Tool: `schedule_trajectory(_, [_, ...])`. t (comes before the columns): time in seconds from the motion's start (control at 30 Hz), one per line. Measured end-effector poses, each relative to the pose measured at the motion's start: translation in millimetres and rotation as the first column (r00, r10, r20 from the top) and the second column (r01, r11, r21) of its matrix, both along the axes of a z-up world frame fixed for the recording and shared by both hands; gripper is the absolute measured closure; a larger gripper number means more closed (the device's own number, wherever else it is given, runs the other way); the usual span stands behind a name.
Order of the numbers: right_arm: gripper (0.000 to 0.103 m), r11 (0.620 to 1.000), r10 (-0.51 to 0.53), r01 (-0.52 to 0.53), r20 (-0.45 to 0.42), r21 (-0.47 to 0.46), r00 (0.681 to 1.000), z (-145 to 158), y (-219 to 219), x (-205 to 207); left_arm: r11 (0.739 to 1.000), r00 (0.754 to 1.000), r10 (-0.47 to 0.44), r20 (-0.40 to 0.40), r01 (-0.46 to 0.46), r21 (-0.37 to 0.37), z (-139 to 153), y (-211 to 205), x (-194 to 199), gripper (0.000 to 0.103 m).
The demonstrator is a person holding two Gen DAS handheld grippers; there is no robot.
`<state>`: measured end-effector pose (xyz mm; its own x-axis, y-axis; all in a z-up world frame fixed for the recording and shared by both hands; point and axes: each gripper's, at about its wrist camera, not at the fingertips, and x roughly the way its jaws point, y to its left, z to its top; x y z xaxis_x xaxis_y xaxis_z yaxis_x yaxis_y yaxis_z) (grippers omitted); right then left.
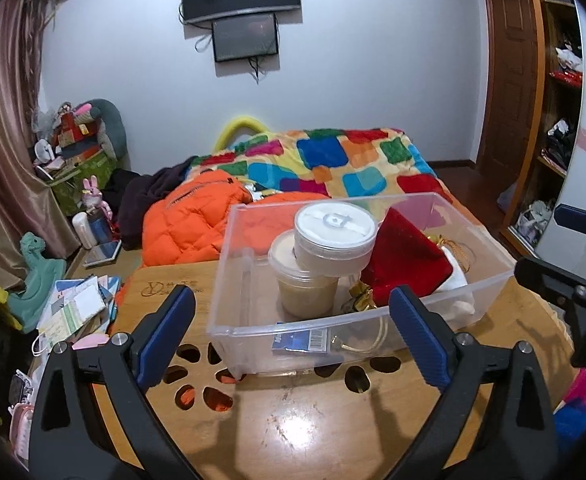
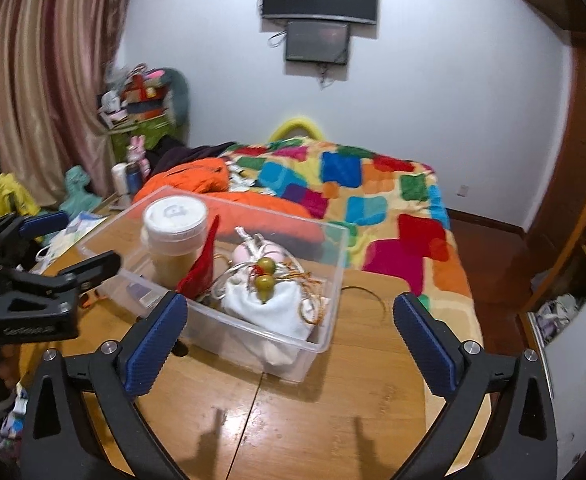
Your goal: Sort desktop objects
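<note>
Left wrist view shows the left claw with jaws wide, nothing between the pads, hovering over the wooden bench just in front of the clear plastic bin. Right wrist view: the right claw is wide too and empty, near the bin's other corner. No loose item shows on the bench top except a thin ring or cord beside the bin, so the sorting looks almost done, in my judgement. Inside the bin stand two stacked tubs w/ lids, the top one tilted on the lower one; next to them a red velvet pouch, a white cloth bag w/ two green-gold beads on cords, and a small blue card flat on the bin floor. Handling, as I judge it: the bin wall is thin, smooth and a bit flexible, so a pinch on one rim only may slip or bend it; better one claw on each short side, approx. at the rim middle, and lift level. The tubs seem stiff and maybe filled, so heavier than the rest, and the tilted one can slide off if the bin tips. The pouch and the cloth bag are soft and light; take them by a fold. The cords are thin and tangle easily.
</note>
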<state>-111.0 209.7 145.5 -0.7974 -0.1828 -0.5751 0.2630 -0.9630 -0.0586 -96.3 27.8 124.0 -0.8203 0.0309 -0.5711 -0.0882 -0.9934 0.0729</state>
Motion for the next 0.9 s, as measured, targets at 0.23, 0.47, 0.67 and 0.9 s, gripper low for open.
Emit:
schedule_trajectory(0.23, [0.001, 0.999, -0.024, 0.023, -0.037, -0.033, 0.999, 7, 1, 19, 0.999, 0.998, -0.002, -0.064, 0.000, -0.037, 8, 7, 31, 0.004])
schedule_trajectory(0.47, [0.001, 0.998, -0.038, 0.035, -0.054, -0.060, 0.998, 5, 3, 40, 0.998, 0.997, -0.015, -0.077, 0.010, -0.056, 6, 11, 45, 0.002])
schedule_trajectory(0.67, [0.001, 0.997, -0.051, 0.050, -0.024, -0.061, 0.998, -7, 4, 44, 1.000, 0.998, -0.004, -0.064, 0.003, -0.017, 0, 6, 48, 0.002])
schedule_trajectory(0.9, [0.001, 0.998, -0.035, 0.035, 0.013, -0.051, 0.999, -20, 3, 44, 1.000, 0.999, -0.004, -0.049, 0.004, 0.002, -6, 7, 51, 0.002])
